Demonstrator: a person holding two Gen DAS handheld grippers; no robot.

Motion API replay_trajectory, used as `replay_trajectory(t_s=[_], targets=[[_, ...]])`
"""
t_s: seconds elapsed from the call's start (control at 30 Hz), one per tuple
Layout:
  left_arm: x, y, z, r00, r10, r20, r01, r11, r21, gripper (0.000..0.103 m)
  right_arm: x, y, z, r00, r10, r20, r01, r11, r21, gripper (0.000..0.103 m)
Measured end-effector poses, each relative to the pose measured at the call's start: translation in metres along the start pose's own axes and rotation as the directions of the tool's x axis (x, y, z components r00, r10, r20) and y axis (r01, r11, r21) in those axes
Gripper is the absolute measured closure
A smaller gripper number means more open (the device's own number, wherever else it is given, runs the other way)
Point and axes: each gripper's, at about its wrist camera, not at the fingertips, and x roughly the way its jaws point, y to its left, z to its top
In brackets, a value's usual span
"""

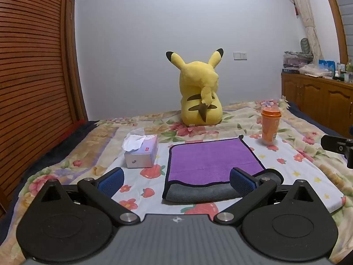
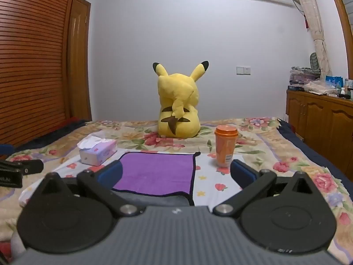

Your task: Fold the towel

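Note:
A purple towel (image 1: 211, 161) with a black hem lies flat on the bed's strawberry-print sheet; its near edge is turned over and shows the grey underside (image 1: 203, 193). It also shows in the right wrist view (image 2: 156, 172). My left gripper (image 1: 176, 180) is open and empty, hovering just short of the towel's near left corner. My right gripper (image 2: 176, 173) is open and empty, just short of the towel's near right part. Part of the right gripper shows at the left view's right edge (image 1: 337, 145).
A tissue box (image 1: 141, 152) stands left of the towel. An orange cup (image 1: 270, 125) stands at its far right corner. A yellow plush toy (image 1: 199, 95) sits behind. A wooden wardrobe (image 1: 33, 77) is left, a wooden cabinet (image 1: 320, 101) right.

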Motion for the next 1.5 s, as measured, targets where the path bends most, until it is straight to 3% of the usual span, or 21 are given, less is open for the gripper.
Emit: replay_trajectory(t_s=[1.5], targets=[[0.0000, -0.0002, -0.0001, 1.000, 0.003, 0.002, -0.003, 1.000, 0.005, 0.000, 0.0009, -0.0056, 0.0007, 1.000, 0.002, 0.001, -0.002, 1.000, 0.004, 0.000]])
